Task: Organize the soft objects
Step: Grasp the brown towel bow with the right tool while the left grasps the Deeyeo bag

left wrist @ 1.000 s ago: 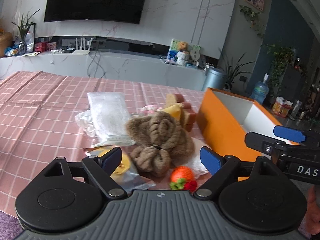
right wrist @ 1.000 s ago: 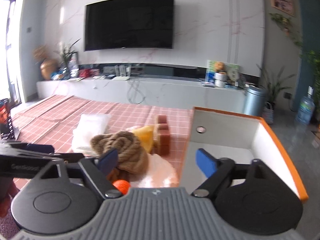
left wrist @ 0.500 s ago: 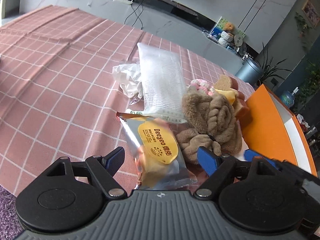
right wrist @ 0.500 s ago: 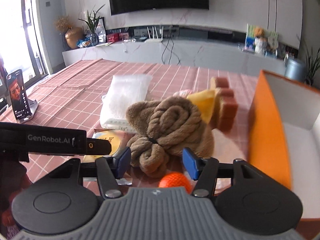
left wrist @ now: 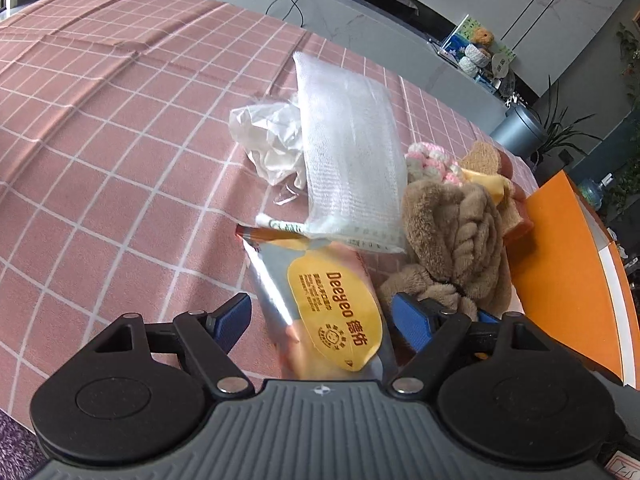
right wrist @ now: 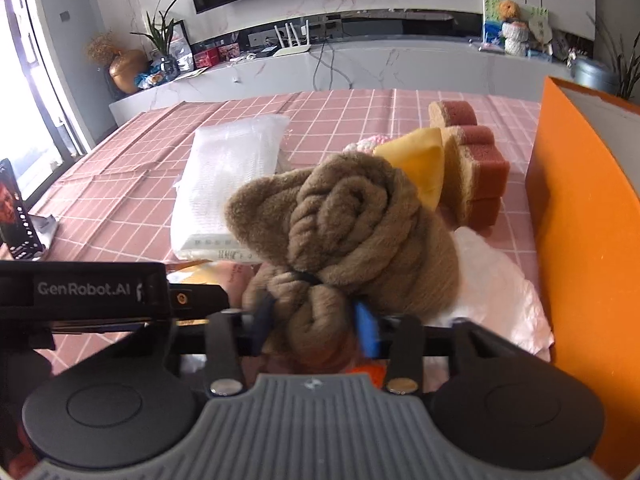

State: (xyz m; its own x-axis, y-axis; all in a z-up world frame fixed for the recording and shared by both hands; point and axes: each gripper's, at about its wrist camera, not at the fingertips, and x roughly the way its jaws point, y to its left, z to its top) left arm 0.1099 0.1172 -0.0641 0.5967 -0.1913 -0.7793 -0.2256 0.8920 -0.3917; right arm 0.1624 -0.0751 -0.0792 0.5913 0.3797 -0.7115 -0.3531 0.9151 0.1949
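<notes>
A brown rolled towel [right wrist: 344,224] lies in a pile of soft things on the pink checked tablecloth [left wrist: 100,140]. My right gripper [right wrist: 316,328] is shut on the towel's tied lower end. The towel also shows in the left wrist view [left wrist: 456,236]. My left gripper [left wrist: 320,320] is open, its fingers on either side of a silver wet-wipes pack with a yellow label [left wrist: 332,308]. An orange box [right wrist: 584,248] stands at the right of the pile, and it also shows in the left wrist view [left wrist: 568,280].
A white mesh pack [left wrist: 348,168], crumpled clear plastic [left wrist: 268,136], a pink knitted piece [left wrist: 432,164], a yellow cloth [right wrist: 420,164], red-brown sponges [right wrist: 476,160] and a white plastic bag [right wrist: 496,284] lie in the pile. A phone [right wrist: 16,216] stands at the left.
My right gripper moved forward and closed on the towel's lower end. My left gripper lowered toward the wipes pack and stays open.
</notes>
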